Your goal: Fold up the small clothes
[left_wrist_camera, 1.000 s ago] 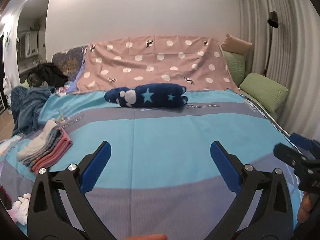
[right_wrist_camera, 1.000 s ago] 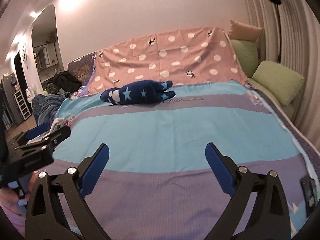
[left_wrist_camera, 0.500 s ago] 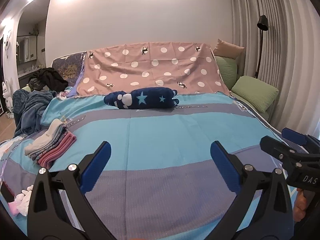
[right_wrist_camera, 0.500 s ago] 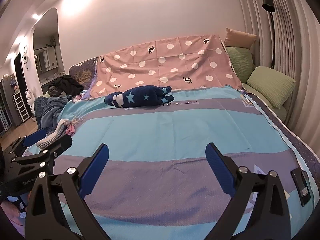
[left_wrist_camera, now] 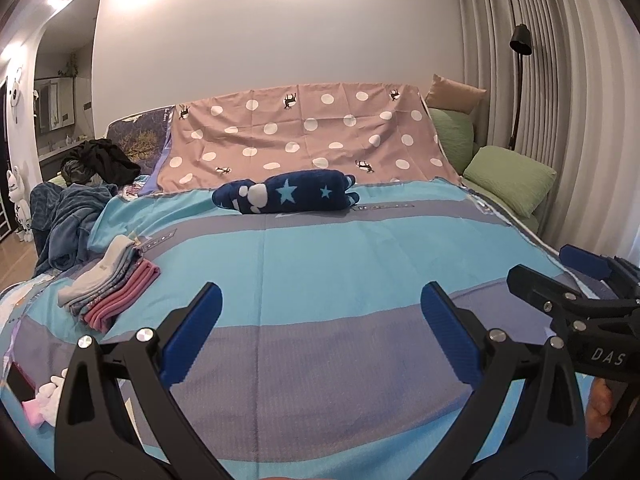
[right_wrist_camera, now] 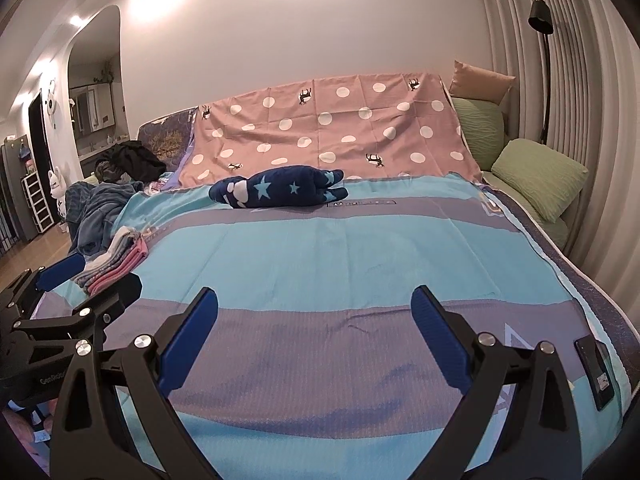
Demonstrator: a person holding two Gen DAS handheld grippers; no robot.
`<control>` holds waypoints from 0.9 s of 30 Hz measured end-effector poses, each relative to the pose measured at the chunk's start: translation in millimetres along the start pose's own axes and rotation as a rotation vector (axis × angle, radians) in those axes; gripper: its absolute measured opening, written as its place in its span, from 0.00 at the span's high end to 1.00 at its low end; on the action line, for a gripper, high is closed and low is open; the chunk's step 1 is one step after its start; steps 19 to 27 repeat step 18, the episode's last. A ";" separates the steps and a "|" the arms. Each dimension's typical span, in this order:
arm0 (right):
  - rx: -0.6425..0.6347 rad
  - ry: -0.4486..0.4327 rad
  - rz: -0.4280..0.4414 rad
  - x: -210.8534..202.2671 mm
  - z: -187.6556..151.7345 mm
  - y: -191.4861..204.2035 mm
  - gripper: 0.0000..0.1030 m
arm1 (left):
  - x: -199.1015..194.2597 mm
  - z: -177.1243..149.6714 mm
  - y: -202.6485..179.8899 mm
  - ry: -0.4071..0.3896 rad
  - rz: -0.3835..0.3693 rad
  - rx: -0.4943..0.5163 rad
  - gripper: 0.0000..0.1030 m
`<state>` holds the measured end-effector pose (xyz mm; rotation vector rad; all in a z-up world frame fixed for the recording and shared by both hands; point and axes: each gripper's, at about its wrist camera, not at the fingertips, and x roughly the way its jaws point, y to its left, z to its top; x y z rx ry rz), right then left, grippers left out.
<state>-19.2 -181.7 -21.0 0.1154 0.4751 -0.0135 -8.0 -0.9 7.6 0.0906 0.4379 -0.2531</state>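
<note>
"DAS" in white letters on black body of right gripper (left_wrist_camera: pixel 576 300), seen in left wrist view; further letters cut off by frame edge. "GenRob..." partly readable in white on left gripper (right_wrist_camera: pixel 86 280) body, right wrist view. Boxed printed label on sheet (right_wrist_camera: pixel 362 203) beside navy star cloth (right_wrist_camera: pixel 280 191): illegible.

Black-framed left hand-held gripper (left_wrist_camera: pixel 320 312) and right hand-held gripper (right_wrist_camera: pixel 314 314), blue ribbed pads, silver screws, white lettering
</note>
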 end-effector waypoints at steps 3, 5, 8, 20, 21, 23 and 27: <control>0.001 0.003 -0.001 0.9 -0.4 -0.4 0.06 | 1.8 -1.9 -1.0 0.004 0.013 0.005 0.02; 0.005 0.007 -0.001 1.5 -0.9 -0.3 0.06 | 2.7 -2.7 0.2 0.008 0.010 0.000 0.02; 0.009 0.014 0.001 3.7 -3.0 -1.2 0.05 | 3.7 -3.5 1.1 0.013 0.014 0.001 0.02; 0.005 0.026 0.002 7.2 -6.2 2.1 0.05 | 6.8 -6.1 -5.6 0.021 0.025 0.020 0.02; 0.005 0.026 0.002 7.2 -6.2 2.1 0.05 | 6.8 -6.1 -5.6 0.021 0.025 0.020 0.02; 0.005 0.026 0.002 7.2 -6.2 2.1 0.05 | 6.8 -6.1 -5.6 0.021 0.025 0.020 0.02; 0.005 0.026 0.002 7.2 -6.2 2.1 0.05 | 6.8 -6.1 -5.6 0.021 0.025 0.020 0.02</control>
